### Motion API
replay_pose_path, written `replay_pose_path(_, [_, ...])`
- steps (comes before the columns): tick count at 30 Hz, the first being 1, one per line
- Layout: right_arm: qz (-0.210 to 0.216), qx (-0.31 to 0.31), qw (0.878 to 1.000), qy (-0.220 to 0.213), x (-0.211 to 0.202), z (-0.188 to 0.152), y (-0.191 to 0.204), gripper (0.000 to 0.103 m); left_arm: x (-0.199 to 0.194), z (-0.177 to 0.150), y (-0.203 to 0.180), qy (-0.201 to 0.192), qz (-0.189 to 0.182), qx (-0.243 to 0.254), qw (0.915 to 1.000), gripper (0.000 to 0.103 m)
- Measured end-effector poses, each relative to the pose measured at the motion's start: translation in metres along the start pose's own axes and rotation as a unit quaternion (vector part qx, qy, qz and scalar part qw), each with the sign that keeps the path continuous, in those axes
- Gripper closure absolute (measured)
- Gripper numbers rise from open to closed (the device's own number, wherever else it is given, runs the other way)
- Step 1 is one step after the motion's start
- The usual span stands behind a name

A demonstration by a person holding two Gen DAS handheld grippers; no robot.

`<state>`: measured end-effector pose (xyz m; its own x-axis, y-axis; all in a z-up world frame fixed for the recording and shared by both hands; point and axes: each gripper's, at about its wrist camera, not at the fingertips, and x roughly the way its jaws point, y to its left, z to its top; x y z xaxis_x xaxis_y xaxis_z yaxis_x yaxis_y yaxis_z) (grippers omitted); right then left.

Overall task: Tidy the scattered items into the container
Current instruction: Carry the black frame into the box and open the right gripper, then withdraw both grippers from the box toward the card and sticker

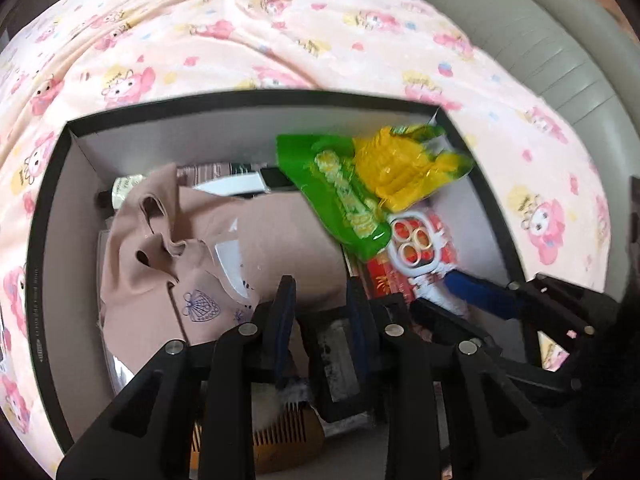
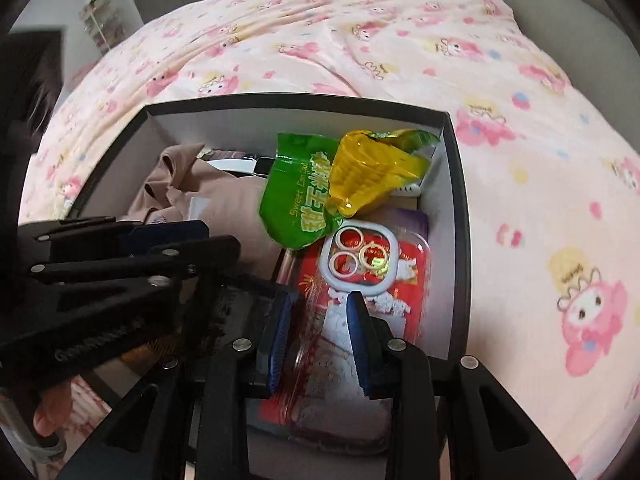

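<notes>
1. Left gripper (image 1: pixel 320 304), left wrist view: jaws parted with nothing pinched, hovering over the black box (image 1: pixel 48 216) at lower centre. Beige cloth (image 1: pixel 240 240) lies just beyond the fingertips, spreading toward centre left. A wooden comb (image 1: pixel 288 440) is half hidden under the fingers.
2. Right gripper (image 2: pixel 320 332), right wrist view: jaws parted, empty, above the red packet (image 2: pixel 372 280), whose long axis runs up-frame. Green-yellow corn bag (image 2: pixel 320 188) sits beyond, upper centre. Left gripper blocks the lower left; contents there are unreadable.
</notes>
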<state>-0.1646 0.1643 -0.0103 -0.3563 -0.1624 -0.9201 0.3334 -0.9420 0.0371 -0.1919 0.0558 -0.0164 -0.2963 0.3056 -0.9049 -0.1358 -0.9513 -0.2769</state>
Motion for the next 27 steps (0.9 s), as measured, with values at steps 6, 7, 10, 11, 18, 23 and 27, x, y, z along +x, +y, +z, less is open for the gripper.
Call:
replay_pose_path(6, [0.106, 0.026, 0.992, 0.061, 0.006, -0.007, -0.006, 0.072, 0.002, -0.016, 0.006, 0.031, -0.045, 0.001, 0.9985, 0.07])
replay_pose_path(7, [0.114, 0.03, 0.991, 0.062, 0.005, -0.009, -0.006, 0.072, 0.0, -0.02, 0.01, 0.033, -0.056, -0.001, 0.9979, 0.07])
replay_pose_path(10, [0.087, 0.021, 0.995, 0.044, -0.003, -0.011, -0.006, 0.072, -0.007, -0.023, 0.019, 0.025, -0.081, -0.013, 0.9963, 0.07])
replay_pose_path(11, [0.082, 0.025, 0.996, 0.036, -0.007, -0.01, -0.008, 0.072, -0.009, -0.022, 0.022, 0.015, -0.078, -0.018, 0.9967, 0.07])
replay_pose_path(18, [0.153, 0.077, 0.984, 0.047, 0.0, -0.012, -0.022, 0.071, -0.001, -0.024, 0.034, 0.045, -0.111, -0.047, 0.9917, 0.071])
replay_pose_path(23, [0.136, 0.067, 0.987, 0.054, -0.005, -0.016, -0.022, 0.071, -0.012, -0.028, 0.037, 0.036, -0.123, -0.048, 0.9906, 0.071])
replay_pose_path(27, [0.054, 0.038, 0.998, 0.003, -0.03, -0.02, -0.018, 0.071, -0.021, -0.032, 0.038, 0.019, -0.104, -0.04, 0.9936, 0.07])
